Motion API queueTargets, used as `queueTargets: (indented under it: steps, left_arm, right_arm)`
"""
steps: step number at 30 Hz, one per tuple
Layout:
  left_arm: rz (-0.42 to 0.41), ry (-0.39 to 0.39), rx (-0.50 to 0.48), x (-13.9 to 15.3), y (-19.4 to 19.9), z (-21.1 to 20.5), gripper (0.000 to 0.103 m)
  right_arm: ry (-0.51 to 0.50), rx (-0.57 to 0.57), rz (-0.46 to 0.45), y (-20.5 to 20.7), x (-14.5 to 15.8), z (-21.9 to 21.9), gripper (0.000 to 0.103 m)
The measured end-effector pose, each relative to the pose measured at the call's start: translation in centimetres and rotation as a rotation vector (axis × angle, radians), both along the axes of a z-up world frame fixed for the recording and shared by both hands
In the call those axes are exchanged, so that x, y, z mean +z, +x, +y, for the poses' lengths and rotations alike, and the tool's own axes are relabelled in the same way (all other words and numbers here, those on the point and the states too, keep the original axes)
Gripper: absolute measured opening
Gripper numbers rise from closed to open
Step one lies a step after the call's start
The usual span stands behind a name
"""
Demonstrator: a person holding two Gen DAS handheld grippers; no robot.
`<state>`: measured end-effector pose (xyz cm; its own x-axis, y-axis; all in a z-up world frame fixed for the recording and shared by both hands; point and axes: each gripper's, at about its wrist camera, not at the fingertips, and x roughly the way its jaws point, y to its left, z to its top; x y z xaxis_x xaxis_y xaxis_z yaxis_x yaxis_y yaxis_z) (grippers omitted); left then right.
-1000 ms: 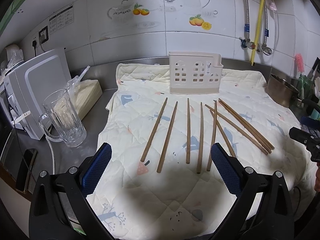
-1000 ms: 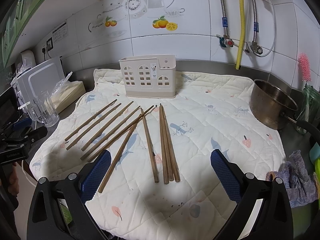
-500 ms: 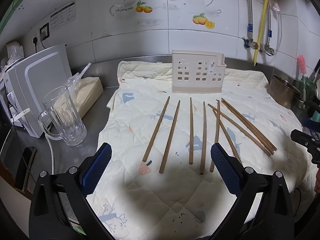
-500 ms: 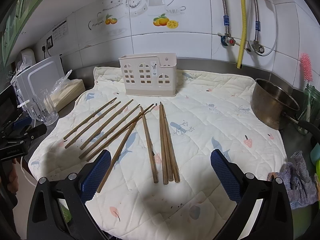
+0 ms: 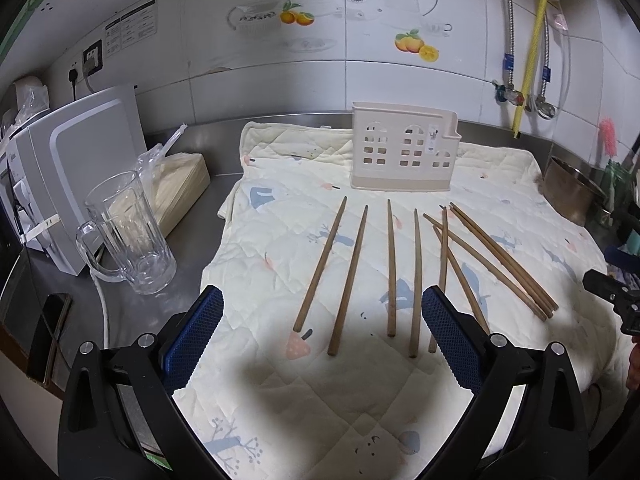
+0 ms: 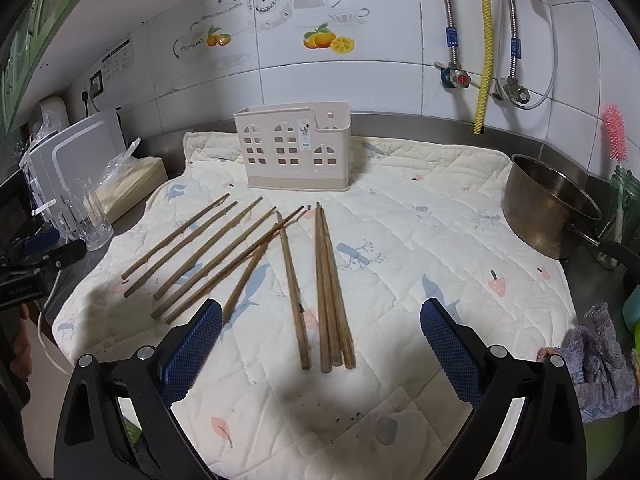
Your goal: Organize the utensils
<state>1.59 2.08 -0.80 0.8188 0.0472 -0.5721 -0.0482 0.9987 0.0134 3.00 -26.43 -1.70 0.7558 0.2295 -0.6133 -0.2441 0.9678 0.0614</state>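
- I hold my left gripper and right gripper released, empty, poised above the quilted cream mat.
- The brown wooden chopsticks lie loose before the beige perforated plastic utensil holder, awaiting collection.

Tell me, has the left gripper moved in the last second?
Yes. The left gripper has eased forward and slightly left: the utensil holder and chopsticks look larger and sit further right.
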Motion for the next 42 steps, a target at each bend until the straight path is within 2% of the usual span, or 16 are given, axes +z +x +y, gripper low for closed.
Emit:
queueTargets:
  steps: [9,11,15,21,24,26,35,42]
  left_arm:
    - [-0.002,-0.012,-0.005,-0.3,0.8,0.9,0.097]
    - [0.0,-0.022,-0.006,-0.4,0.9,1.0,0.097]
    - [0.007,-0.025,-0.013,-0.8,1.4,1.3,0.094]
    - [0.029,-0.024,-0.019,-1.5,2.0,1.8,0.087]
    - [0.049,-0.03,-0.021,-2.1,2.5,2.1,0.082]
    - [0.062,-0.037,-0.026,-2.5,2.9,2.2,0.075]
    - [0.117,-0.076,-0.073,-4.0,4.6,2.6,0.053]
    - [0.143,-0.092,-0.104,-4.8,5.5,2.7,0.042]
  right_arm:
    - [-0.023,-0.003,0.024,0.9,-1.2,-0.2,0.091]
    - [-0.015,0.001,0.037,1.3,-1.4,-0.3,0.083]
    - [-0.033,0.005,0.052,1.6,-2.0,-0.6,0.075]
    - [-0.061,0.012,0.11,2.6,-3.7,-1.5,0.054]
    - [-0.07,0.017,0.136,3.1,-4.6,-1.7,0.046]
    - [-0.068,0.027,0.155,3.5,-5.1,-1.7,0.036]
    - [-0.074,0.063,0.183,5.1,-6.0,-1.0,0.022]
    - [-0.089,0.086,0.2,6.2,-6.5,-0.2,0.013]
